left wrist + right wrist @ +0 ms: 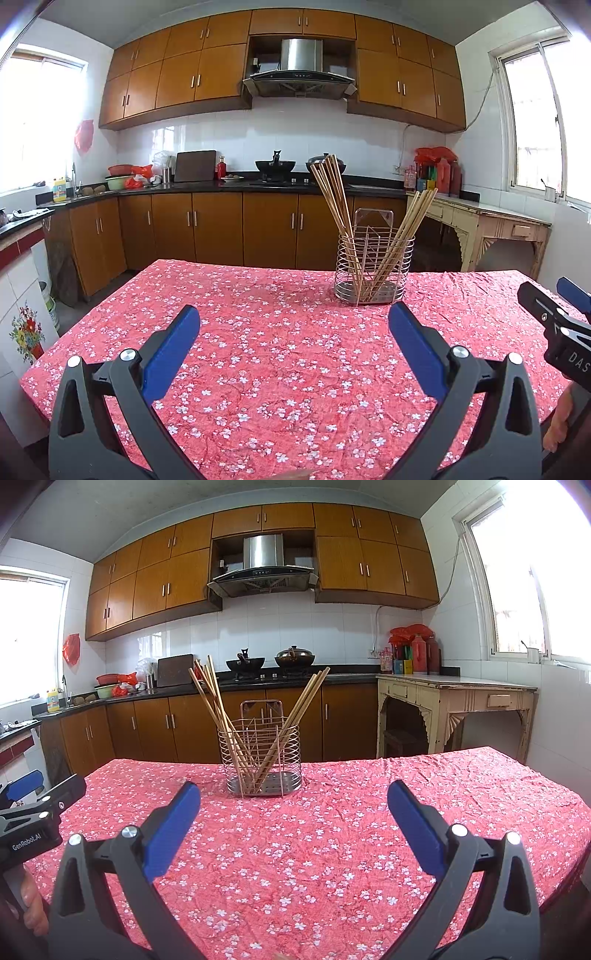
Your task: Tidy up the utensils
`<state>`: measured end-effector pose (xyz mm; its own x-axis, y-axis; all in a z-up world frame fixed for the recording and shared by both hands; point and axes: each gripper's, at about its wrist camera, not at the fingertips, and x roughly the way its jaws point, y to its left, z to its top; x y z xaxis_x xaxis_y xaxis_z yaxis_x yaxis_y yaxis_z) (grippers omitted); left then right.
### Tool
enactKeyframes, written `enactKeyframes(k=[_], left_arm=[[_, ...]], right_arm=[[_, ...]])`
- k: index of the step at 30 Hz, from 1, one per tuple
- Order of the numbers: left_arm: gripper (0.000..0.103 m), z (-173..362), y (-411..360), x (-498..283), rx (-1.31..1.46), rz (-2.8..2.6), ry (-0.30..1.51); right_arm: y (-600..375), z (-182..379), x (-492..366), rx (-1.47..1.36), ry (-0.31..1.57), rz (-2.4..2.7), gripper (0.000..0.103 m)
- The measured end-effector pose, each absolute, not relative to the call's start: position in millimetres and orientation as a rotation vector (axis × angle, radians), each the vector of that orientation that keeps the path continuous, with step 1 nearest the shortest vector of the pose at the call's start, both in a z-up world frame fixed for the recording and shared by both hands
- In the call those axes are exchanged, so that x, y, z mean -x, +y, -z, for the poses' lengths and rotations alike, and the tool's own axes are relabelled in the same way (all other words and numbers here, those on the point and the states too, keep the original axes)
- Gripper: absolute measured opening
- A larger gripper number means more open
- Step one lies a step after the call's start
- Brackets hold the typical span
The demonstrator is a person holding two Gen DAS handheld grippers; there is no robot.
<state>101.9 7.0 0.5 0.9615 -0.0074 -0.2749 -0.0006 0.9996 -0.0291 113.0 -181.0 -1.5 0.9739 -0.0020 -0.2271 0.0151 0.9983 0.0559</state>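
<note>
Presently my left tongs (293,325) and right tongs (293,801) gape wide, empty. Wooden chopsticks (236,716) already stand in the wire caddy (264,760) near the tabletop's far edge; sorting appears complete, withdrawal next.

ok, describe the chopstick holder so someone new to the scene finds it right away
Start at the table with the red floral cloth in the middle of the kitchen. Toward its far edge, ahead of both open tools, stands the wire holder. It is the only object standing on the cloth: a metal coil-sided basket with wooden chopsticks fanning out left and right.
</note>
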Motion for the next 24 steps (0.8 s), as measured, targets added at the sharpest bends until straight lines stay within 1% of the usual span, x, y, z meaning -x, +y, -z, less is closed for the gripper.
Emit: enactKeyframes(k=[24], left_arm=[[0.101, -0.3, 3.6, -102.6, 0.029, 0.012, 0.280]], right_arm=[[-181.8, 2.0, -112.6, -0.063, 0.226, 0.010, 0.099]])
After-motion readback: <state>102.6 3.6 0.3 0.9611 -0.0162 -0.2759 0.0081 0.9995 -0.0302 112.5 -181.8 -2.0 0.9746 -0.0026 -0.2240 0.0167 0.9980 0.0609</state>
